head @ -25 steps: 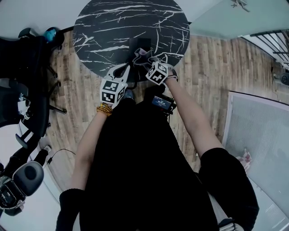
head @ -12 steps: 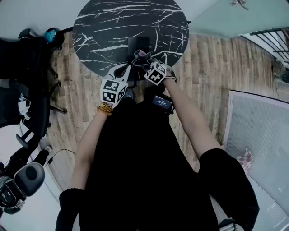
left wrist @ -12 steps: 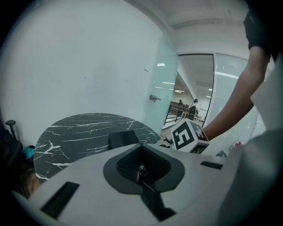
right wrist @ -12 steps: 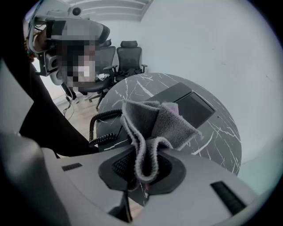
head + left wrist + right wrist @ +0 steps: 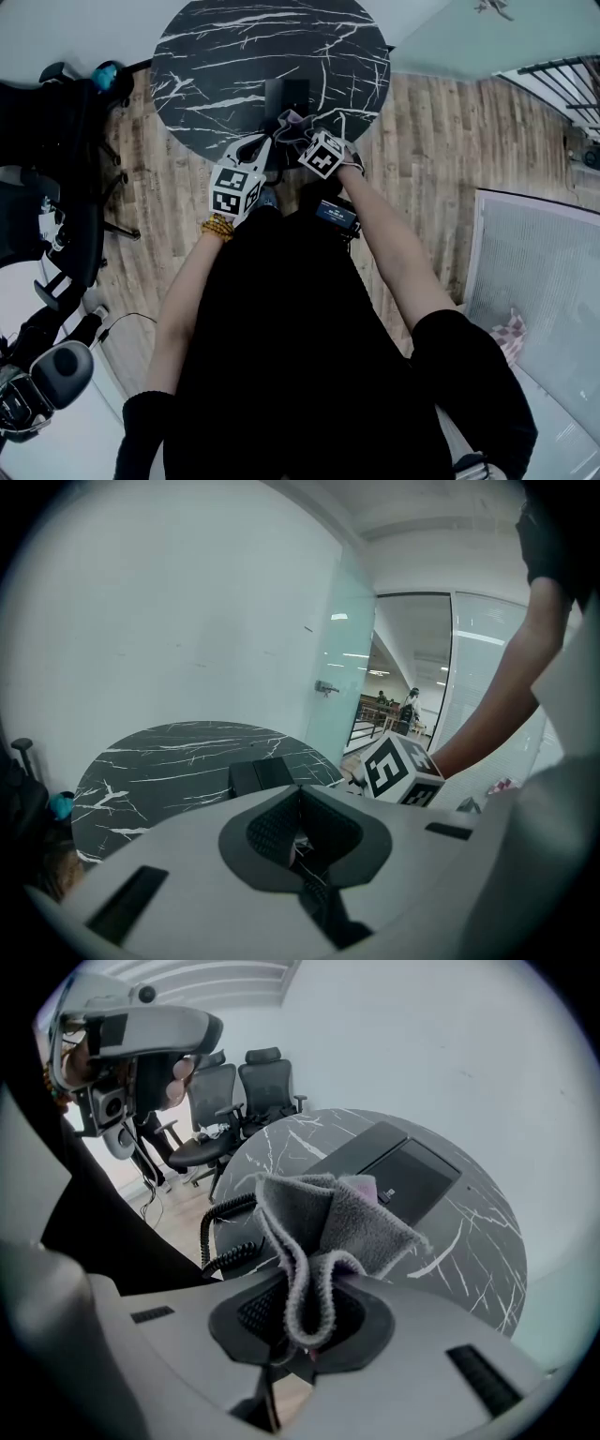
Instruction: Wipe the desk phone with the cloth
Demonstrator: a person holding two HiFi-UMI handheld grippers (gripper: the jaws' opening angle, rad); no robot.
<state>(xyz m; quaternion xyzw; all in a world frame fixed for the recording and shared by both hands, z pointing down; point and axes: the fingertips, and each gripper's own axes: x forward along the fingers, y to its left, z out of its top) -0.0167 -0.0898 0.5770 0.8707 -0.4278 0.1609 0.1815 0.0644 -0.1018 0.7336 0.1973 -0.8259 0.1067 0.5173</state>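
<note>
Two hand-held grippers sit over the near edge of a round black marbled surface (image 5: 216,56). The right hand-held gripper (image 5: 305,137) has its jaws closed tight on a grey cloth (image 5: 328,1232). The cloth bunches up out of the jaws in loose folds.

The left hand-held gripper (image 5: 251,146) is just beside the right one. Its jaws are together, or nearly so, with nothing between them.

The black phone (image 5: 286,94) lies flat on the surface, near the edge closest to the person. In the right gripper view, its coiled cord (image 5: 220,1232) hangs off that edge. In the head view the cloth is at the phone's near end, but whether they touch cannot be told.

Black chairs (image 5: 253,1082) stand on the wooden floor (image 5: 441,141), to the person's left of the surface.
</note>
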